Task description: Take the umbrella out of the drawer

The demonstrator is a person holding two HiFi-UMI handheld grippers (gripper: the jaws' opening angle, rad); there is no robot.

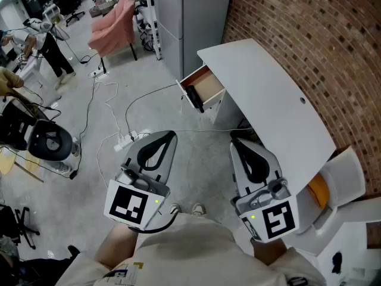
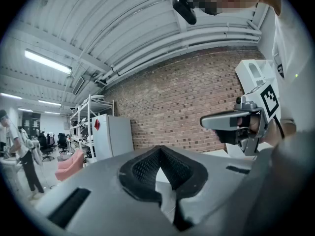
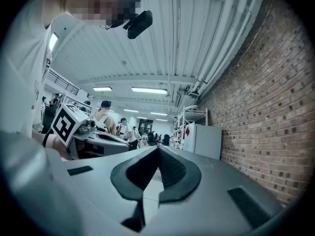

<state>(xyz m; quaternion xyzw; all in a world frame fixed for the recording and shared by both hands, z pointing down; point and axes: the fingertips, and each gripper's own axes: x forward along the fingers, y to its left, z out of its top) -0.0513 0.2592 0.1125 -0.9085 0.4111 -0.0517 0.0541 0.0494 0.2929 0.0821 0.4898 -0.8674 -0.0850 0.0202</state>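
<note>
Ahead of you, past a stretch of bare grey floor [image 1: 196, 171], the drawer [image 1: 208, 85] stands pulled out from the far end of the white desk [image 1: 268, 94], opening towards the left of the head view. The desk's long edge runs down your right side, from the drawer back to your right gripper [image 1: 236, 140], with the brick wall [image 1: 321, 34] behind it. A grey cabinet [image 1: 190, 16] closes the space just beyond the drawer. White cables [image 1: 119, 109] and a power strip [image 1: 126, 139] lie on the floor to the left, just ahead of your left gripper [image 1: 172, 135].

The umbrella [image 1: 194, 96] shows only as a dark, slim shape at the drawer's front panel. Its long axis lies along that panel, running from far left to near right, and you cannot tell its handle end from its tip.

Both grippers are well apart from the drawer, each with its jaws pressed together and nothing between them
</note>
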